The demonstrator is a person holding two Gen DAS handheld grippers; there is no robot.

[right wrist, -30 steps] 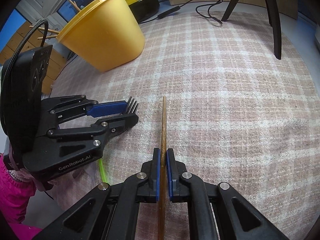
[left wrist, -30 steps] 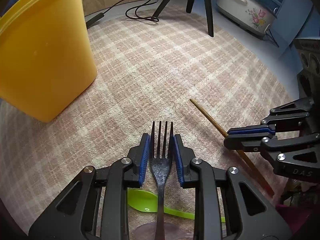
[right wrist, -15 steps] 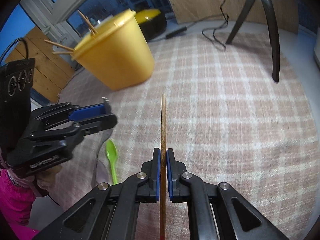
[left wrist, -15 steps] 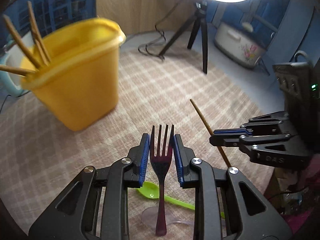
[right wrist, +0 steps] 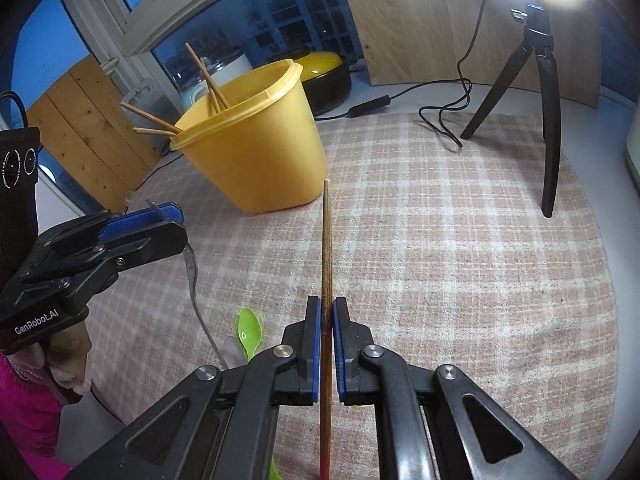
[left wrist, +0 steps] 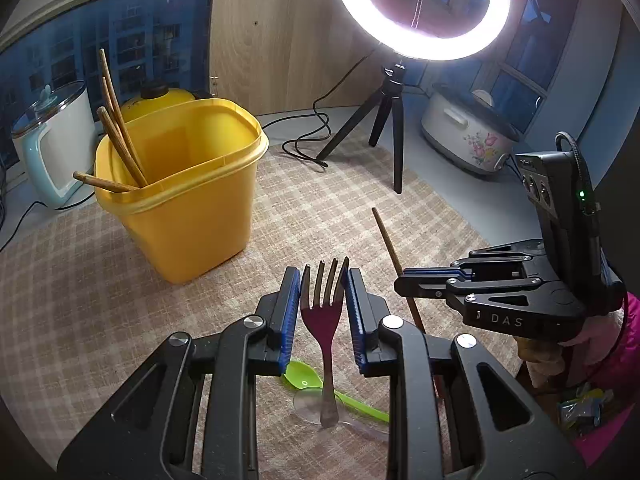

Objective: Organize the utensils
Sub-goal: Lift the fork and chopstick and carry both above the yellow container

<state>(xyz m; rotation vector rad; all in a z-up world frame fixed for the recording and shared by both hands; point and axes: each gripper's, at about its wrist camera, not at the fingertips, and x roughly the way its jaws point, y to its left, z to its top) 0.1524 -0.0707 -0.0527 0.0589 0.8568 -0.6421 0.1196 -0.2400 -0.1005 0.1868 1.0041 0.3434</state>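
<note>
Chopsticks (left wrist: 120, 136) in the tub (left wrist: 188, 208) on the cloth (left wrist: 312, 208), tripod (left wrist: 380, 120) behind right, green spoon (left wrist: 304, 374) nearest

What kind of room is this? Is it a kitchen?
Probably a home kitchen or dining corner, set up for filming. Cooking pots like the flowered rice cooker stand around a cloth-covered table, a yellow tub holds chopsticks, and a ring light shines above.
</note>
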